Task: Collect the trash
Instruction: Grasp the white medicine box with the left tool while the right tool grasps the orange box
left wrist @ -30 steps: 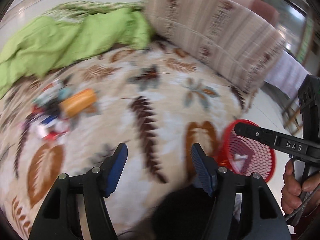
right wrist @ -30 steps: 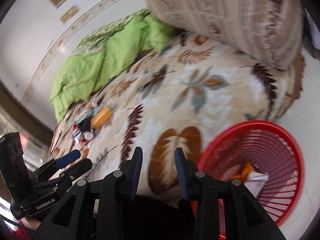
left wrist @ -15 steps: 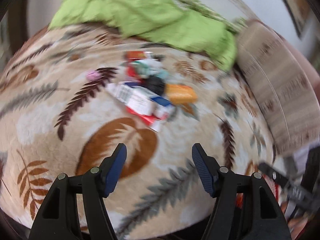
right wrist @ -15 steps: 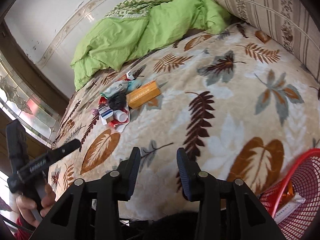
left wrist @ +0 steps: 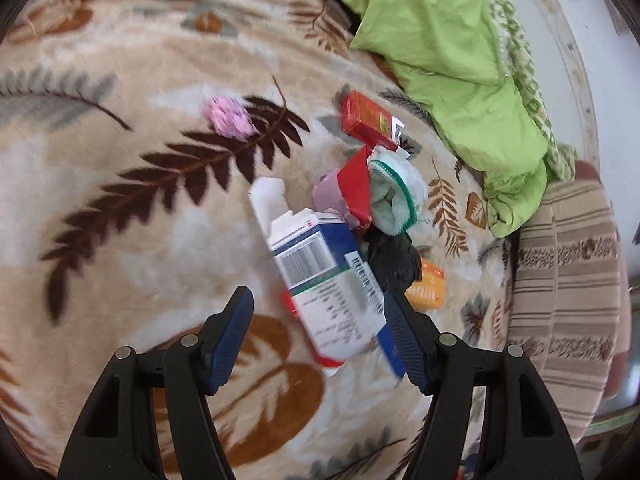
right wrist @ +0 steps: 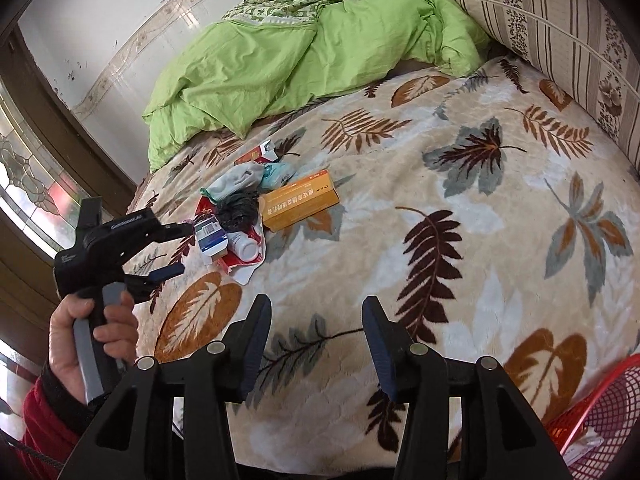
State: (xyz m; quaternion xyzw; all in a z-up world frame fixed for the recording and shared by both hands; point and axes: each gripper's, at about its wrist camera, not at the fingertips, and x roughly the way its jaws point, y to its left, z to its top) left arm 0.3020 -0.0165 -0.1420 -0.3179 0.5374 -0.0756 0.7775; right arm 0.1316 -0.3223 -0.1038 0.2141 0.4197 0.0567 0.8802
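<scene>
A pile of trash lies on the leaf-patterned blanket (right wrist: 460, 248). A white and blue box (left wrist: 324, 280) lies nearest my left gripper (left wrist: 318, 322), which is open with the box's near end between its fingers. Behind it lie a red wrapper (left wrist: 354, 188), a white sock (left wrist: 394, 196), a black bag (left wrist: 394, 260), a red box (left wrist: 368, 120), an orange box (left wrist: 426, 292) and a pink wad (left wrist: 228, 118). In the right wrist view the orange box (right wrist: 298, 200), a white bottle (right wrist: 244, 246) and the left gripper (right wrist: 176, 248) show. My right gripper (right wrist: 316, 340) is open and empty above the blanket.
A red mesh basket (right wrist: 592, 420) stands off the bed's edge at the lower right. A green duvet (right wrist: 280, 56) is bunched at the far side. A striped pillow (right wrist: 560, 24) lies at the right. A window (right wrist: 28, 176) is at the left.
My left gripper has moved in close to the trash pile, onto the white and blue box. My right gripper has turned away from the basket toward the bed.
</scene>
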